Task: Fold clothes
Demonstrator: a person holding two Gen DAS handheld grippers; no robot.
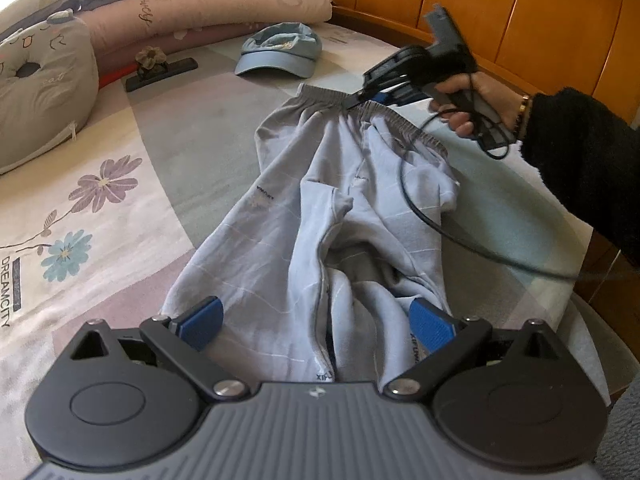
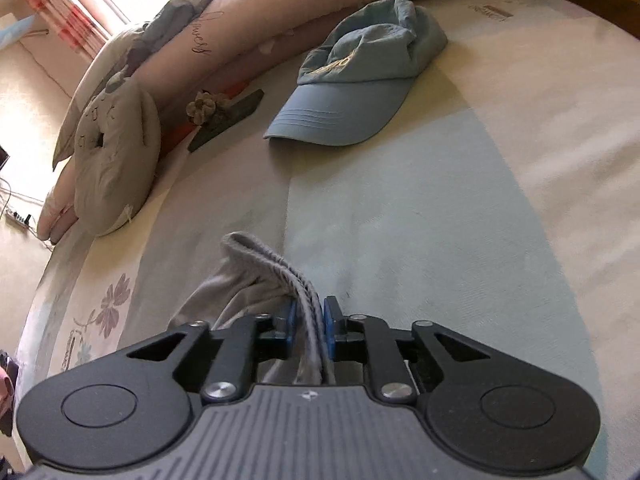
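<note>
Light grey-blue trousers lie crumpled on the bed, waistband at the far end, legs toward me. My left gripper is open, its blue pads on either side of the leg ends, which bunch up between them. My right gripper is shut on the grey elastic waistband; in the left wrist view it pinches the middle of the waistband, held by a hand in a black sleeve.
A blue cap lies beyond the trousers. A dark flat object with a flower and pillows lie at the far left. A wooden headboard stands at the right. A black cable crosses the trousers.
</note>
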